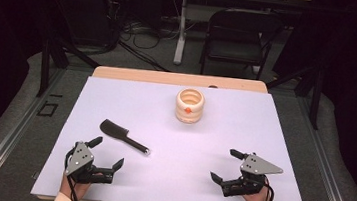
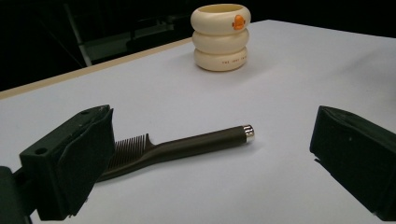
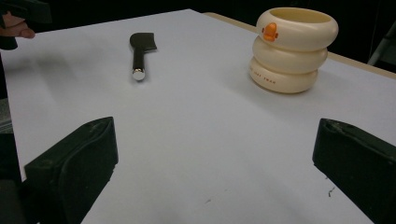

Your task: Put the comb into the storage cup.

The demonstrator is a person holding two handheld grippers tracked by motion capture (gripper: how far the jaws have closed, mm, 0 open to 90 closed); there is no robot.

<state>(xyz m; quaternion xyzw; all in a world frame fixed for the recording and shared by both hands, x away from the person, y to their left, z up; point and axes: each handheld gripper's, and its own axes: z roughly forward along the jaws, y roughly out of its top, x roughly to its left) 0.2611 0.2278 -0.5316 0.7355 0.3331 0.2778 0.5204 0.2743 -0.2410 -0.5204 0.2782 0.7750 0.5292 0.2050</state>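
Tabletop: comb [image 1: 123, 136] lies diagonally, handle rightward

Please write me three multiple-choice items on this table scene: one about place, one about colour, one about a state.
1. Where does the comb lie?
A. Inside the holder
B. Flat on the table, ahead of the left gripper
C. Between the right gripper's jaws

2. What colour is the ringed holder?
A. Cream with an orange mark
B. Blue
C. Black

3. How do the left gripper and right gripper stand?
A. Both shut
B. Left shut on the comb
C. Both open, holding nothing

Answers: 1 B, the high view shows it flat on the table; 2 A, the cream rings bear an orange mark; 3 C, both pairs of jaws gape wide apart.
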